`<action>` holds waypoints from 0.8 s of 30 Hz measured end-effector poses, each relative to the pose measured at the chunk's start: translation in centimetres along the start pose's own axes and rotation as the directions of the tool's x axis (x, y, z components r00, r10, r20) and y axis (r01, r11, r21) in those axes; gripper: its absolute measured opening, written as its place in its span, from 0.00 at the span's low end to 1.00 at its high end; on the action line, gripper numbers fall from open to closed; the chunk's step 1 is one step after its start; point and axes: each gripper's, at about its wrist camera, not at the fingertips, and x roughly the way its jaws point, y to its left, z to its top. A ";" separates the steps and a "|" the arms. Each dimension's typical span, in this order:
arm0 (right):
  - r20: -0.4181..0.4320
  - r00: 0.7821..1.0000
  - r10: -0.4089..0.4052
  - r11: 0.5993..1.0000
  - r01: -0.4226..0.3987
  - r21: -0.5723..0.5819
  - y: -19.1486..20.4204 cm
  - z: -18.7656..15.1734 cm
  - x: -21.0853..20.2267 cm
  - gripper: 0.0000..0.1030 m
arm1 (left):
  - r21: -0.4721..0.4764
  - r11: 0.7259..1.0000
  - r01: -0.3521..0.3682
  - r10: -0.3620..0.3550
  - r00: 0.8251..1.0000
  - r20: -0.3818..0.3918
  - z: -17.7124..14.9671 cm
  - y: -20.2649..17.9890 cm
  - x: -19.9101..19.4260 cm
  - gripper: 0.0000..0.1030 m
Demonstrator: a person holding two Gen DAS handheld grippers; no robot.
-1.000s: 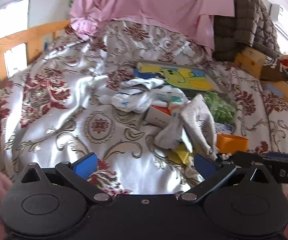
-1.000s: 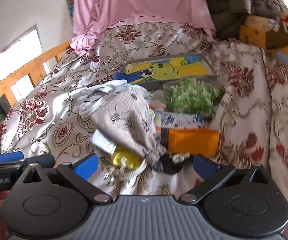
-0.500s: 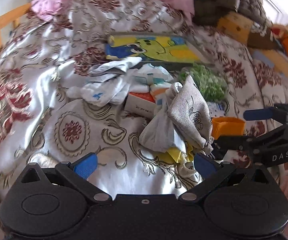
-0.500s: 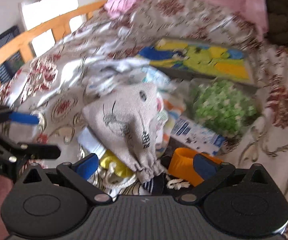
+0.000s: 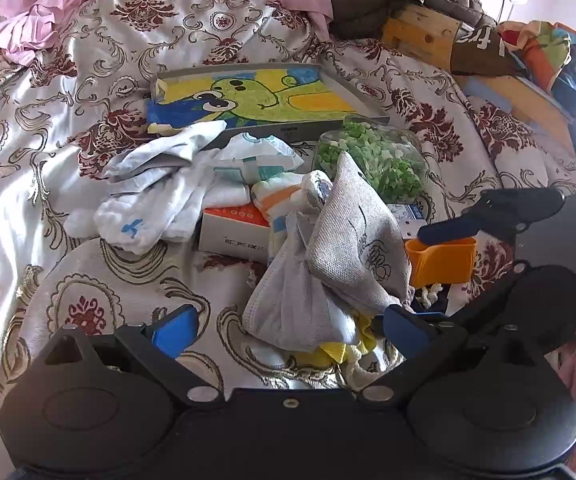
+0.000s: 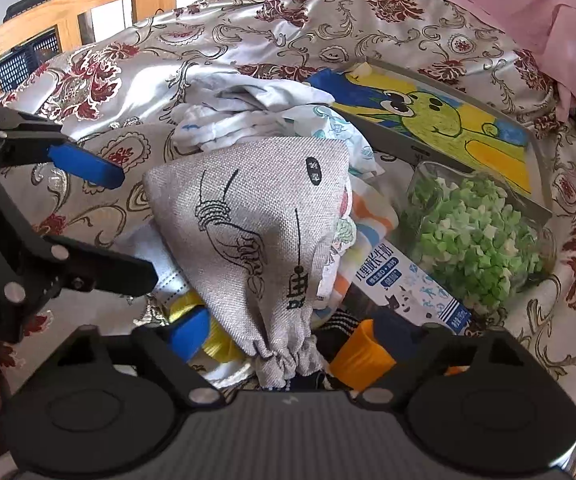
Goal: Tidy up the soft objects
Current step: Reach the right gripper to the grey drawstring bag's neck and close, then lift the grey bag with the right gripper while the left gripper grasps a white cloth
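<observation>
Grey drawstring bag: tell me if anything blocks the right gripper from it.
Nothing visible does. The grey drawstring bag lies atop the pile, its gathered neck between the open right gripper; the orange cup sits beside it.

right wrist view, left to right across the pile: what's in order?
Left gripper → grey drawstring pouch → blue-and-white carton → clear container of green bits. The orange cup sits nearest the camera, below the carton, so it's left out of the order.

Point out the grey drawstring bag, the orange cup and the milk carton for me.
Grey drawstring bag [image 6: 256, 216], right wrist view, printed front.
Orange cup [image 5: 441, 262], left wrist view, side wall.
Milk carton [image 6: 411, 284], right wrist view, printed face.
</observation>
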 end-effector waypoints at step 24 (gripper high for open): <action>0.089 0.996 0.024 0.976 -0.042 0.212 -3.7 0.1 -0.8 0.28 | -0.062 0.997 0.055 -0.051 0.997 0.059 -0.1 1.5 0.4 0.15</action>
